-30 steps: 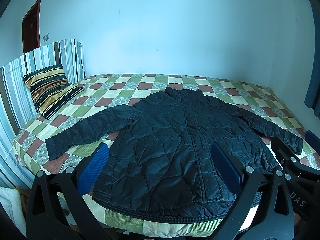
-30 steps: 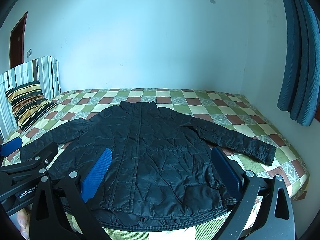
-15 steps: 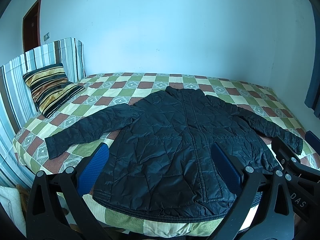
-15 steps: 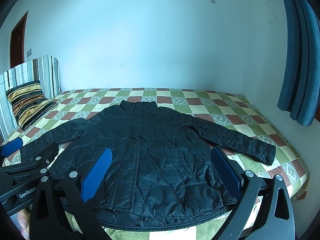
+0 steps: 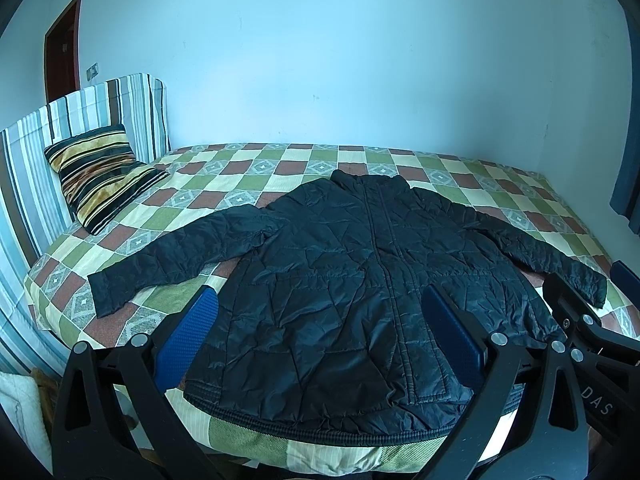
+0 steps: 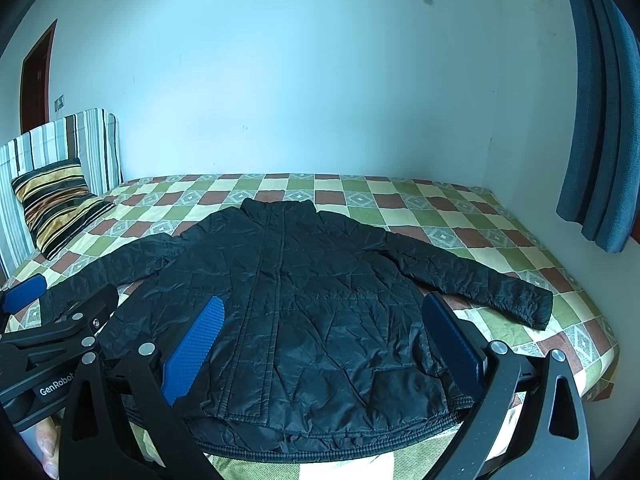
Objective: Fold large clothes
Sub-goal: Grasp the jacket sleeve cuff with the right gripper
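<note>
A black quilted jacket (image 5: 360,292) lay flat on the checkered bed (image 6: 460,232), front up, both sleeves spread wide and its hem at the bed's near edge. The left claw (image 5: 320,336) and right claw (image 6: 324,340) hovered above that hem, both released and grasping nothing. To my eye no fold had begun; a clean start would be taking each sleeve near its cuff and laying it across the chest. A striped pillow (image 5: 100,176) sat well clear of the jacket, obstructing nothing.
</note>
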{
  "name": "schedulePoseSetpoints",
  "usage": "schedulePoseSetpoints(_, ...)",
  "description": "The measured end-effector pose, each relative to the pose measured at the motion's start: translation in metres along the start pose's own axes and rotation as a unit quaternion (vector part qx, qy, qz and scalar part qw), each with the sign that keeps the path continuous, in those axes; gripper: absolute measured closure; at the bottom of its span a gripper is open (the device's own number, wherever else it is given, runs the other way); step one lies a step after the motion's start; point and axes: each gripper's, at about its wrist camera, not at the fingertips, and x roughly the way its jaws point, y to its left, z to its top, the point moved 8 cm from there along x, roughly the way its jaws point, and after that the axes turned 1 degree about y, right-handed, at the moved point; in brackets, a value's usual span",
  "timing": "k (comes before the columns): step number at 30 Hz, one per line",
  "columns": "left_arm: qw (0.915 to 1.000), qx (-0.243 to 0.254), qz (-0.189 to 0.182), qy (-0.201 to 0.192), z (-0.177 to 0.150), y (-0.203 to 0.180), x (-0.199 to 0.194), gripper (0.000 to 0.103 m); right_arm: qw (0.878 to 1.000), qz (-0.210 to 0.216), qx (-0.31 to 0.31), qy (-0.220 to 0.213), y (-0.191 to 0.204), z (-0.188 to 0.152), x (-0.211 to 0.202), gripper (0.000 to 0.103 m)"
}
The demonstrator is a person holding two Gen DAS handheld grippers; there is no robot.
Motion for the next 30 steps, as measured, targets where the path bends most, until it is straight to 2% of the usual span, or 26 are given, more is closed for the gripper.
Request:
schedulePoseSetpoints(6,0.9998,0.009,-0.004,0.018,-0.005,-0.004,0.028,0.002,1.0,0.004,0.009,0.023,-0.005,-0.008,0.022,0.005)
schedulePoseSetpoints(10,0.999,-0.007,0.008,0.044,-0.009,0.005,0.06,0.002,0.999,-0.002,0.029,0.044,-0.023,-0.015,0.047,0.005)
schedulePoseSetpoints(15,0.9968,-0.014,0.031,0.072,-0.013,0.024,0.107,0.002,0.996,-0.036,0.064,0.06,-0.071,-0.021,0.087,0.005)
schedulePoseSetpoints(17,0.9955,-0.019,0.045,0.081,-0.016,0.033,0.124,0.002,0.992,-0.066,0.086,0.064,-0.104,-0.023,0.106,0.005)
schedulePoseSetpoints(22,0.9912,-0.027,0.078,0.104,-0.024,0.055,0.159,0.002,0.974,-0.146,0.15,0.086,-0.197,-0.041,0.141,0.006)
schedulePoseSetpoints(23,0.9904,-0.029,0.081,0.108,-0.025,0.059,0.163,0.002,0.969,-0.163,0.161,0.091,-0.215,-0.046,0.147,0.012)
schedulePoseSetpoints(24,0.9895,-0.033,0.084,0.113,-0.026,0.063,0.168,0.002,0.964,-0.18,0.169,0.096,-0.23,-0.05,0.151,0.032)
schedulePoseSetpoints(25,0.9886,-0.037,0.087,0.117,-0.027,0.066,0.173,0.002,0.955,-0.206,0.184,0.113,-0.254,-0.059,0.157,0.04)
schedulePoseSetpoints(26,0.9882,-0.038,0.089,0.119,-0.027,0.067,0.176,0.002,0.95,-0.212,0.196,0.119,-0.265,-0.063,0.159,0.042)
schedulePoseSetpoints(28,0.9875,-0.038,0.095,0.12,-0.027,0.069,0.182,0.002,0.938,-0.222,0.23,0.131,-0.294,-0.074,0.166,0.042)
schedulePoseSetpoints(30,0.9869,-0.04,0.099,0.121,-0.027,0.071,0.189,0.002,0.925,-0.245,0.256,0.134,-0.323,-0.083,0.169,0.033)
